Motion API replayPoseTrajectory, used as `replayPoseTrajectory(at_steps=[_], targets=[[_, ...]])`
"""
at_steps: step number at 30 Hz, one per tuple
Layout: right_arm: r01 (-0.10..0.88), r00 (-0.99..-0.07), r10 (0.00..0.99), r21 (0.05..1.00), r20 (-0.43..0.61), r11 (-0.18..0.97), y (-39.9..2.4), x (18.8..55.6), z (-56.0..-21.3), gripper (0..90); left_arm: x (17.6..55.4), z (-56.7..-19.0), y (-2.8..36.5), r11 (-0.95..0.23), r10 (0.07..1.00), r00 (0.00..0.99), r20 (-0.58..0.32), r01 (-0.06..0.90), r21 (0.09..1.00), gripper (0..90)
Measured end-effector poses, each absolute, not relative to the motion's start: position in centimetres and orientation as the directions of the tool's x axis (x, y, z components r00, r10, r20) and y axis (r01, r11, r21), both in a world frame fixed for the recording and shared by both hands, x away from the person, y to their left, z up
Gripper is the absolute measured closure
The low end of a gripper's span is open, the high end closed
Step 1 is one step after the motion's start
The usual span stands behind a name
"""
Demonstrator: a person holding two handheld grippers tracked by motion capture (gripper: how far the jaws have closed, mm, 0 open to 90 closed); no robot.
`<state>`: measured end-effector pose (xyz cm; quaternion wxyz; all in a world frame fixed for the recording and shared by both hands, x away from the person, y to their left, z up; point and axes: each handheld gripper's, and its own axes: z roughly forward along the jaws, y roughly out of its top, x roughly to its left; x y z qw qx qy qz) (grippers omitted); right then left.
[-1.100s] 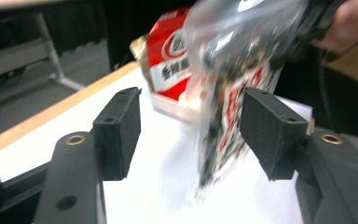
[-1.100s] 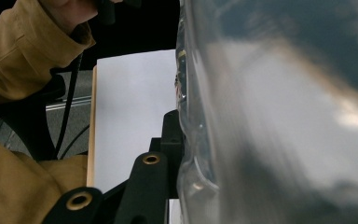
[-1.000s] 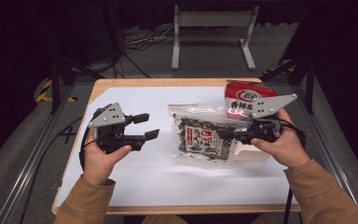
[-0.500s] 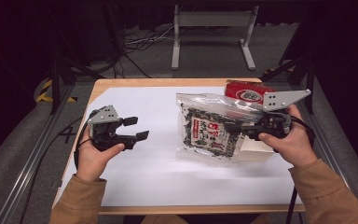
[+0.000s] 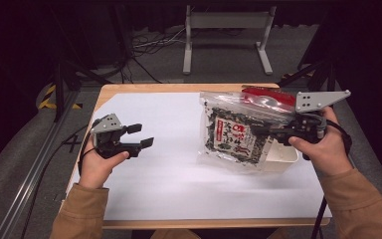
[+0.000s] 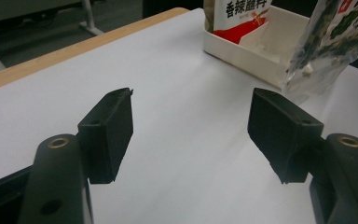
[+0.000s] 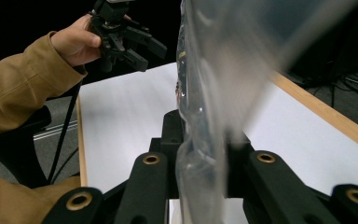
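1. We hold the clear zip bag of dried seaweed (image 5: 236, 135) in the right gripper (image 5: 258, 131), jaws clamped on the bag's edge, as the right gripper view shows with film pinched between them (image 7: 200, 163).
2. The bag hangs tilted above the bench (image 5: 179, 164), at about 3 o'clock on its white cover, its lower corner over the white tray (image 5: 283, 157); whether it touches the tray we cannot tell.
3. The red-labelled packet (image 6: 235, 16) stands in that tray, behind the bag.
4. The left gripper (image 5: 140, 135) sits at 9 o'clock, well apart from the bag; its jaws have just been opening and stand wide, with nothing between them.
5. We judge this the carrying step: bag lifted, not yet set down or handed over.
6. Next, we would likely bring the left gripper across toward 3 o'clock to take the bag's free edge, keeping the right grip firm so the slippery film does not slide.
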<state>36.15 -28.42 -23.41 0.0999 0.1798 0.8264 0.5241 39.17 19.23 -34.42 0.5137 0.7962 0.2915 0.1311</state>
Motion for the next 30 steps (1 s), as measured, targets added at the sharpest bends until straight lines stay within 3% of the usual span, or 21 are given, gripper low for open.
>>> replayPoseTrajectory(at_steps=[10,15,22,30], targets=[[0.211,-0.897,0.442,0.908,0.032,0.363,-30.1,36.3,-22.1,75.7,39.2,-35.7,19.9,-0.310,0.639,0.765,-0.080,0.352,0.883,26.4],[0.217,-0.889,0.456,0.911,0.036,0.350,-31.0,36.3,-21.5,75.7,39.0,-36.2,20.2,-0.317,0.657,0.750,-0.078,0.369,0.874,15.7],[0.212,-0.881,0.471,0.919,0.033,0.332,-31.8,36.3,-20.5,75.7,39.0,-37.2,20.7,-0.311,0.664,0.744,-0.075,0.366,0.877,9.2],[0.209,-0.869,0.494,0.924,0.025,0.321,-32.6,36.4,-19.8,75.7,39.3,-38.1,21.3,-0.293,0.678,0.729,-0.094,0.385,0.875,6.6]])
